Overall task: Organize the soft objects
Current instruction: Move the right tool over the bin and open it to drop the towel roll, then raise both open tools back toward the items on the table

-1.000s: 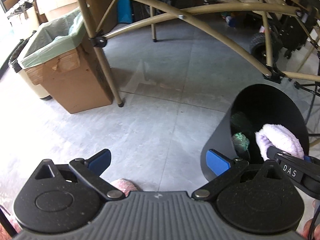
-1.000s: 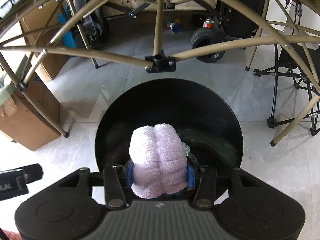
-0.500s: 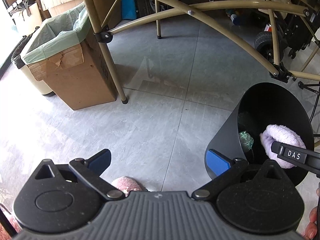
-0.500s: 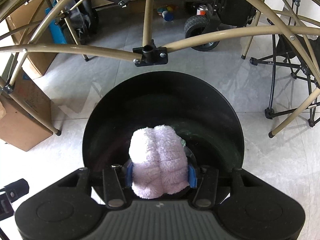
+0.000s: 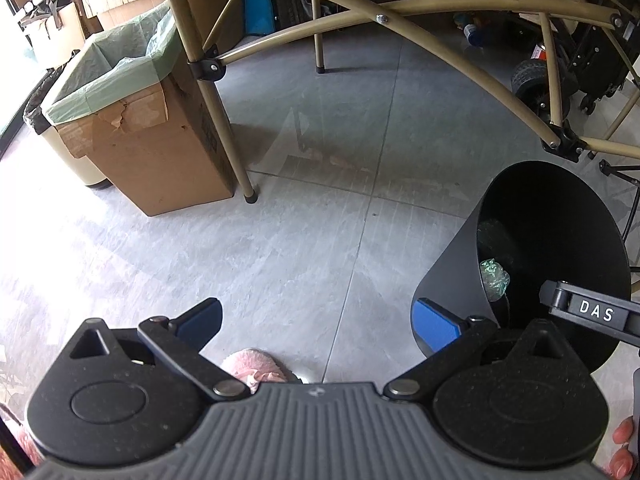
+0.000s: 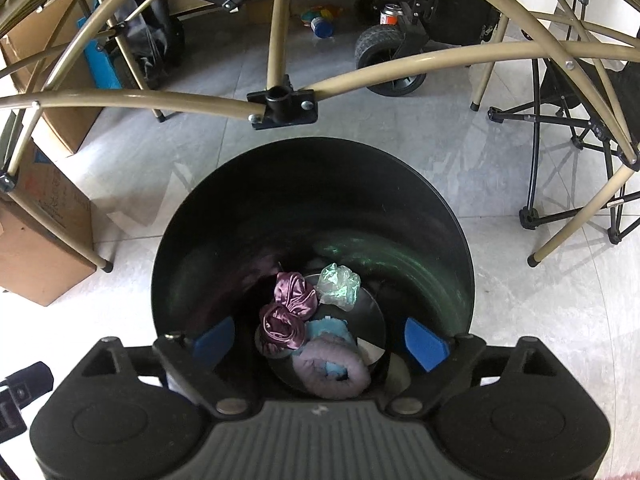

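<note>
A black round bin (image 6: pixel 432 216) stands on the floor below my right gripper (image 6: pixel 320 340), whose jaws are opening wide with nothing between them. At the bin's bottom lies the lilac fluffy item (image 6: pixel 332 368), beside a purple satin scrunchie (image 6: pixel 288 308), a light blue soft piece (image 6: pixel 330 328) and a pale green crumpled item (image 6: pixel 338 282). My left gripper (image 5: pixel 316 320) hangs open over the floor, left of the bin (image 5: pixel 560 216). A pink fluffy item (image 5: pixel 256 364) lies on the tiles just under it, partly hidden by the gripper body.
Tan metal frame legs (image 5: pixel 224 120) arch over the floor. A cardboard box with a green liner (image 5: pixel 132 120) stands at the left, a cream bin (image 5: pixel 76 152) behind it. A folding chair (image 6: pixel 580 140) and a wheeled cart (image 6: pixel 392 60) stand beyond the bin. Grey tiles (image 5: pixel 320 208) lie between.
My right gripper has opened and let go of the lilac fluffy item, which has dropped to the bottom of the black bin. The left gripper stays open in the same place.
</note>
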